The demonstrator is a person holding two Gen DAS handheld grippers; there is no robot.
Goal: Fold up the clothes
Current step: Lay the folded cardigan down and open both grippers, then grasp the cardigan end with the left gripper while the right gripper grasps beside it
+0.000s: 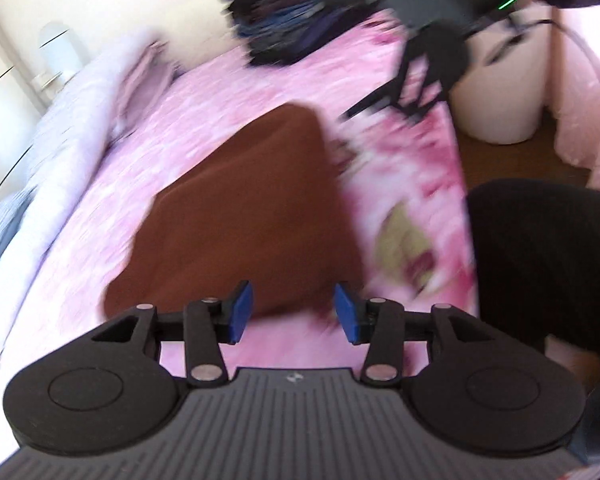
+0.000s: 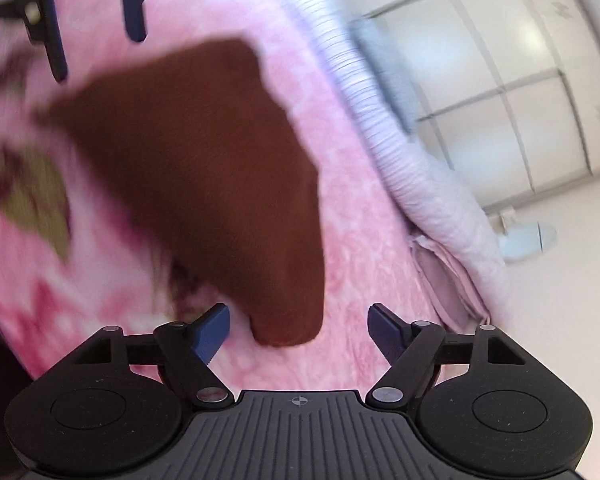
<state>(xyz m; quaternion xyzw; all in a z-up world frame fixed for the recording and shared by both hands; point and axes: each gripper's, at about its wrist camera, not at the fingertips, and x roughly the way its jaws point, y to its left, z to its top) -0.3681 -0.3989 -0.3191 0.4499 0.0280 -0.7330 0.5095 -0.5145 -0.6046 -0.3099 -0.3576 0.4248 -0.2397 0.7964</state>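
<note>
A folded brown garment point(image 1: 244, 208) lies flat on the pink floral bedspread point(image 1: 220, 92); it also shows in the right wrist view point(image 2: 204, 168). My left gripper point(image 1: 294, 312) is open and empty, just above the garment's near edge. My right gripper point(image 2: 298, 330) is open and empty, with a rounded corner of the garment between its blue pads point(image 2: 214, 330), not touching. The right gripper shows in the left wrist view point(image 1: 412, 92), above the bed beyond the garment. The left gripper shows at the top left of the right wrist view point(image 2: 92, 12). Both views are motion-blurred.
A stack of dark folded clothes point(image 1: 288, 20) sits at the far end of the bed. A lilac quilt point(image 1: 60, 132) lies bunched along the bed's far side point(image 2: 400, 148). A white bin point(image 1: 504, 92) stands on the floor. White wardrobe doors point(image 2: 500, 92) are behind.
</note>
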